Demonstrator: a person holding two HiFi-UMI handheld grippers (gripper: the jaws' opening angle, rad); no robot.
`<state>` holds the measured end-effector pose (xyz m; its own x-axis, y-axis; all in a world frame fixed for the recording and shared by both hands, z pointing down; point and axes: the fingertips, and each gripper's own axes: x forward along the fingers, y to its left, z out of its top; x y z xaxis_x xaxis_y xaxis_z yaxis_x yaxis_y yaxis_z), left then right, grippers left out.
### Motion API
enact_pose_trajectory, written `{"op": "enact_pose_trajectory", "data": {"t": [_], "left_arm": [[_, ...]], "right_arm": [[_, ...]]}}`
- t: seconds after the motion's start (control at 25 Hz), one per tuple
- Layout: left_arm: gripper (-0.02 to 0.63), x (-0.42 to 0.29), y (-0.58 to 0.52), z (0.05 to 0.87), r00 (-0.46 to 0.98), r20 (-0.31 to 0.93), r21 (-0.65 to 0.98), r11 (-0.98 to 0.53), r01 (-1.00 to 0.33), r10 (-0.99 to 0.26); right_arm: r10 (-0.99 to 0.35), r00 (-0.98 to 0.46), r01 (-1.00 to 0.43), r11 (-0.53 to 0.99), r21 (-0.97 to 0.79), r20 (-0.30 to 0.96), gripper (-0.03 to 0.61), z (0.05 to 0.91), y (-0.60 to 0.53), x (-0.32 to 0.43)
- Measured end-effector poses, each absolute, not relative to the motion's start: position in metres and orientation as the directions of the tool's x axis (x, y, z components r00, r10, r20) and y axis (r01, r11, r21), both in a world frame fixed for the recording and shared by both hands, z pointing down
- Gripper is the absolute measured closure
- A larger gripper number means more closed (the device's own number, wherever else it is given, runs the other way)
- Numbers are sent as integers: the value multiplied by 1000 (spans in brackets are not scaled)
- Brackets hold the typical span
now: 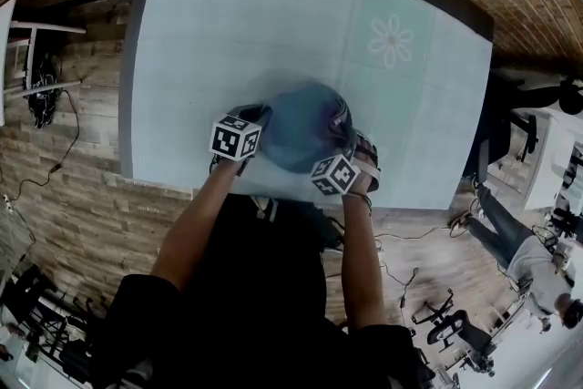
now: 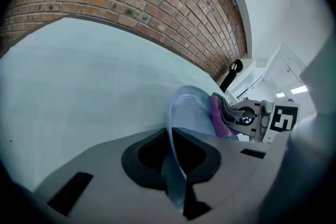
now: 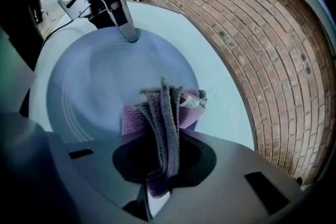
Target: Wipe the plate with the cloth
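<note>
A blue plate (image 1: pixel 301 127) is held up off the table, tilted, between both grippers. My left gripper (image 2: pixel 176 165) is shut on the plate's rim (image 2: pixel 170 123), and the right gripper view shows it (image 3: pixel 119 13) clamping the plate's far edge. My right gripper (image 3: pixel 163 165) is shut on a folded purple and grey cloth (image 3: pixel 165 113), which presses against the plate's inner face (image 3: pixel 100 86). In the left gripper view the cloth (image 2: pixel 221 115) lies on the plate (image 2: pixel 191 113) in front of the right gripper (image 2: pixel 252 119). In the head view the left gripper (image 1: pixel 239 138) is left of the plate and the right gripper (image 1: pixel 339 170) at its lower right.
The table (image 1: pixel 228 23) wears a pale blue-green cover with a flower print (image 1: pixel 392 41). A brick wall (image 2: pixel 131 2) stands behind it. Chairs and a seated person (image 1: pixel 533 260) are off to the right on the wooden floor.
</note>
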<state>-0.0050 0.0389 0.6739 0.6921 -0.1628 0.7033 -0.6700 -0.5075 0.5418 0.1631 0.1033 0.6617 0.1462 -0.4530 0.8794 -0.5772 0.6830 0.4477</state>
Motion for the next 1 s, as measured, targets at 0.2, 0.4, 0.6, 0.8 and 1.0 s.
{"op": "enact_pose_trajectory", "data": {"t": [0.2,0.4,0.6,0.8,1.0], "left_arm": [[565,-4,39,675,692,704,543,-507,-670,-161],[565,-5,39,676,694,702,546,-506,-668,-159],[565,-4,39,675,694,702,544,-508,-667,-159],[565,-4,40,674,693,701,540,-513,-668,-165],[565,-3,40,674,692,702,536,-515,-669,-169]], "right_arm": [[-415,136,-585,700,410,900,514,659,121,158],[-361,92,-629,701,335,928,514,663,145,142],[-300,-7,-714,670,205,954,514,664,165,123],[-261,-83,-718,685,124,962,514,664,174,101],[-240,-138,-678,730,85,961,514,665,178,77]]}}
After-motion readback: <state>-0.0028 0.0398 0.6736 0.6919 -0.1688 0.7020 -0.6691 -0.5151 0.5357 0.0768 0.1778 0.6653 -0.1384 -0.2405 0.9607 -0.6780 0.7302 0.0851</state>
